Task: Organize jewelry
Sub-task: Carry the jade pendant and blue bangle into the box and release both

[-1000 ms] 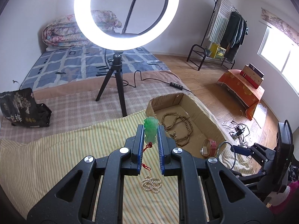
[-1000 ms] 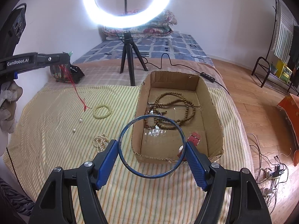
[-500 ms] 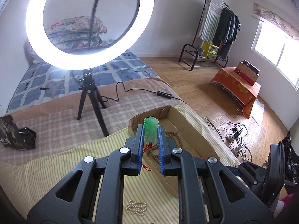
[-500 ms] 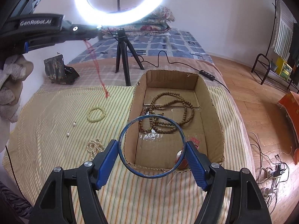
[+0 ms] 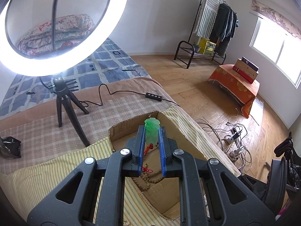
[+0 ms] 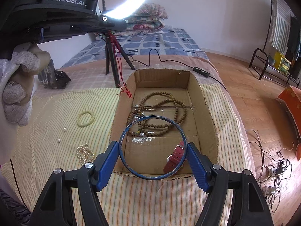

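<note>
Nearest, the right gripper (image 6: 153,162) holds a thin blue bangle (image 6: 152,178) across its width, one blue pad pressed to each side of the ring, which hangs over the near wall of the open cardboard box (image 6: 208,116). Seen through the bangle, a red-strapped watch (image 6: 174,159) lies on the box floor near that wall; farther in, a long strand of brown wooden beads (image 6: 160,111) lies looped across the middle. The box sits on a yellow striped cloth (image 6: 56,128) spread over the bed. On the cloth to the left of the box lie a heap of small white pearls (image 6: 84,152), two loose pearls (image 6: 62,134), and, beyond them, a pale yellow-green bead bracelet (image 6: 85,118). Above the far left corner of the box, the left gripper (image 5: 152,131) is closed tightly on a green jade-like pendant (image 5: 151,131), whose top projects past the fingertips; its red cord (image 6: 120,71) hangs down with the knotted end just over the box's left rim. A gloved hand (image 6: 17,92) carries this gripper. Behind the box stand a black tripod (image 5: 64,101) bearing a lit ring light (image 5: 56,28), with a cable and inline switch (image 5: 154,96) trailing across the checked blanket (image 5: 37,131). Farthest are a folded floral quilt (image 6: 146,21) and a clothes rack (image 5: 212,26).
</note>
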Demonstrator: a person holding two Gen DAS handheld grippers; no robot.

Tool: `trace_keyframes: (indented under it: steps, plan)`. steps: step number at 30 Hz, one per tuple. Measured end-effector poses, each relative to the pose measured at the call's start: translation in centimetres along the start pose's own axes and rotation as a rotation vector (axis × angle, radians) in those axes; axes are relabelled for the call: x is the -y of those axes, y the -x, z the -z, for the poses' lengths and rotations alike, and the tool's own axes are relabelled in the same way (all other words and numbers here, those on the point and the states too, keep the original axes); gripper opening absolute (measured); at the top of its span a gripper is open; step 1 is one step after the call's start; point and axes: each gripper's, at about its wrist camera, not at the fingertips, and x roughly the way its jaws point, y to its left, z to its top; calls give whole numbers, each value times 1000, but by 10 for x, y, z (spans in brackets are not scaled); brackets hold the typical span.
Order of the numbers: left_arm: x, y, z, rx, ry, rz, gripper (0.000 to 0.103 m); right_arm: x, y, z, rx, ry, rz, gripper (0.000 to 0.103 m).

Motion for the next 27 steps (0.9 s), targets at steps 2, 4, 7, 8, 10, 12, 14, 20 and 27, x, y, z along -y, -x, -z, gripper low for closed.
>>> trace_keyframes:
  steps: [2,4,7,8,10,12,14,20,27]
  plan:
    - [4,-8,0,-9,-5,-1,12,1,-2,0,-2,-1,3,74]
    - [7,-14,1,-17,-12,-6,12,4,-4,-1,-3,-4,4,74]
    - [10,-21,2,-24,-14,-5,12,6,-7,-1,-4,-5,5,74]
    - [10,-24,1,-27,-15,-5,12,6,-7,-1,-4,-6,7,74]
    - [11,-28,2,-36,-16,-3,12,7,-9,-2,-6,-6,9,74]
    - [13,-32,3,-43,-19,-5,12,8,-12,-2,-8,-7,13,74]
    - [15,-35,3,-48,-18,-7,12,10,-14,-1,-11,-10,15,75]
    - [16,-41,5,-56,-13,-19,12,12,-18,1,-21,-10,27,75]
    - [15,-43,5,-63,-2,-30,13,11,-18,0,-18,-6,24,77]
